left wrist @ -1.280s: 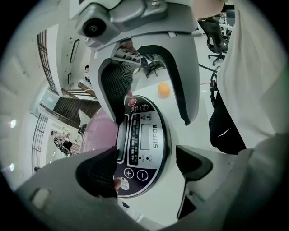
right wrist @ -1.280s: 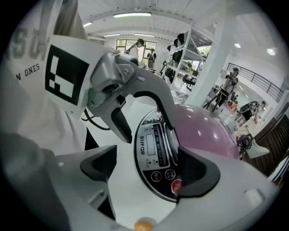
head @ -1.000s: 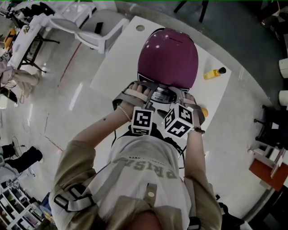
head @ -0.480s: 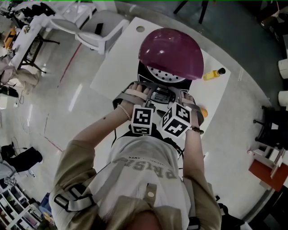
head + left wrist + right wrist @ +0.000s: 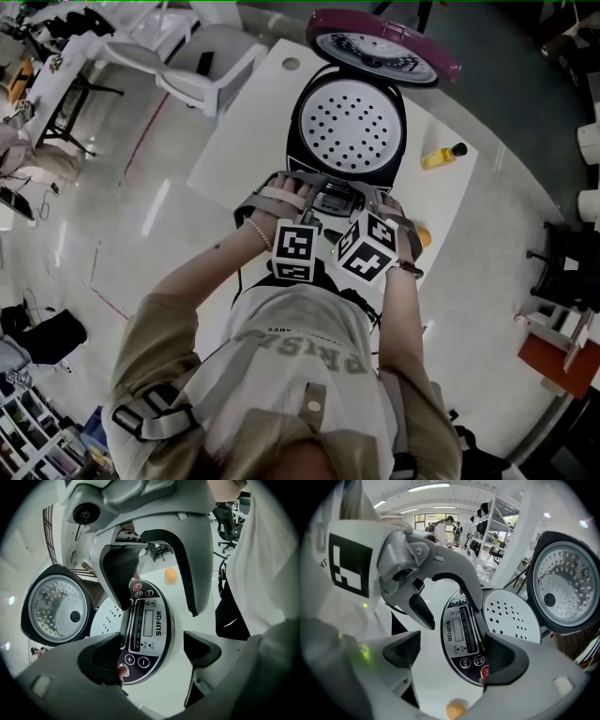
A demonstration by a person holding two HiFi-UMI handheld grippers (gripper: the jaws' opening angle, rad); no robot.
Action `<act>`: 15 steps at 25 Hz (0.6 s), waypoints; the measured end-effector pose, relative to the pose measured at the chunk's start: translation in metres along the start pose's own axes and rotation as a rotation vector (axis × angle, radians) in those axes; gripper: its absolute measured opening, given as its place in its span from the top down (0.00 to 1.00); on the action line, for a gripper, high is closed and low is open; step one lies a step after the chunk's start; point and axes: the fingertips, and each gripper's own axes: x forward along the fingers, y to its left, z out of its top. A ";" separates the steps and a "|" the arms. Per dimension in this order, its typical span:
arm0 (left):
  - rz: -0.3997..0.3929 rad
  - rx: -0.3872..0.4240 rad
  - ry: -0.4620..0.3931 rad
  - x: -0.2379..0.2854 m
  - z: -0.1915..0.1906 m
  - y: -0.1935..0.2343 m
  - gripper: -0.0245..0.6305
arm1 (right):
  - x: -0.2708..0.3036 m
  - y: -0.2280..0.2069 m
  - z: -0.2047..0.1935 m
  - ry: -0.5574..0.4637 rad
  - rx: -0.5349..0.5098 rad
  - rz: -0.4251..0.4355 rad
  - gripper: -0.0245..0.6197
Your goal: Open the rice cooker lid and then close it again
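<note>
The rice cooker [image 5: 349,131] stands on the white table [image 5: 244,122] with its purple lid [image 5: 380,45] swung fully up and back. That bares the perforated inner plate [image 5: 350,125]. Both grippers hover over the cooker's front control panel [image 5: 336,199], the left gripper [image 5: 305,194] beside the right gripper [image 5: 371,201]. In the left gripper view the panel [image 5: 145,630] lies between the open jaws of the left gripper [image 5: 152,656], with the lid's underside [image 5: 56,609] to the left. The right gripper view shows the panel [image 5: 464,637] between the open jaws of the right gripper [image 5: 454,653], which hold nothing.
A yellow bottle [image 5: 442,155] lies on the table right of the cooker. A small orange object [image 5: 427,234] sits near the right wrist. A white chair [image 5: 202,56] stands beyond the table's left corner. The person's torso is close behind the grippers.
The purple lid has swung from closed, through half raised, to fully open and upright. Both grippers have kept their place at the front panel.
</note>
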 end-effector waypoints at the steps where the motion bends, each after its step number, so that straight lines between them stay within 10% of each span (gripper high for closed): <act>1: 0.003 0.001 0.001 0.000 0.000 0.000 0.30 | 0.000 0.000 0.000 -0.002 0.001 -0.002 0.33; 15: 0.033 -0.010 0.014 0.003 0.000 0.001 0.30 | 0.000 -0.004 0.001 -0.082 0.025 -0.034 0.33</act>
